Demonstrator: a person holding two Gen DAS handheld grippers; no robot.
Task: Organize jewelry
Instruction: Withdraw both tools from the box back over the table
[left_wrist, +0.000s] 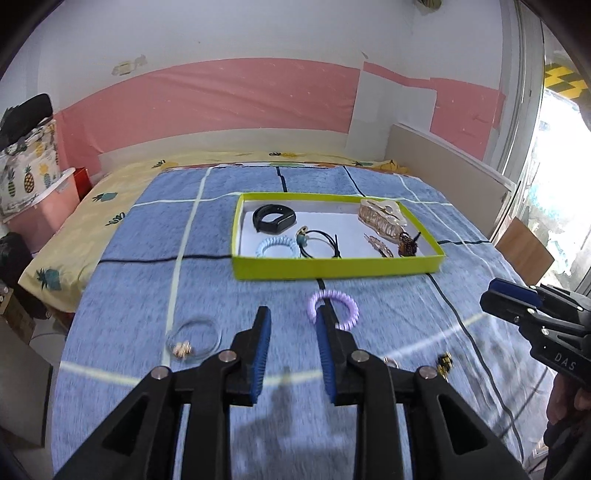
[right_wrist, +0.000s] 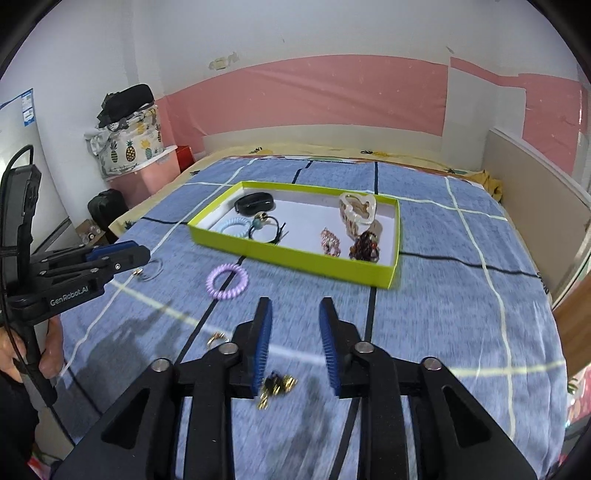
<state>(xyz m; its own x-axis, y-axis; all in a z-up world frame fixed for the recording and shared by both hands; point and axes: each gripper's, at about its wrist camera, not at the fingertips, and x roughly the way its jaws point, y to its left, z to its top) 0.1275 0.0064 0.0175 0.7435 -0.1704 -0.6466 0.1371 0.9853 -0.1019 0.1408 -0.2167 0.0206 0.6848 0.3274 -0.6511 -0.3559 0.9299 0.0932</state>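
Observation:
My left gripper (left_wrist: 293, 312) hangs open over the blue checked blanket with nothing between its fingers. A purple coil hair tie (left_wrist: 334, 308) lies just past its right finger, and a clear beaded bracelet (left_wrist: 192, 338) lies to its left. My right gripper (right_wrist: 294, 306) is open and empty too. Under it on the blanket lies a gold and black ornament (right_wrist: 277, 386), with a small gold ring (right_wrist: 216, 338) to the left. The green tray (right_wrist: 295, 258) beyond holds a black band (right_wrist: 255, 203), a light blue coil (right_wrist: 232, 227), a clear claw clip (right_wrist: 356, 214) and other hair pieces.
The blanket (left_wrist: 147, 258) covers a bed with a yellow pineapple sheet. A pink storage box (left_wrist: 48, 206) with a bag on top stands at the left wall. A beige board (left_wrist: 443, 155) lines the right side by a window. A hand (right_wrist: 51, 354) holds the left tool.

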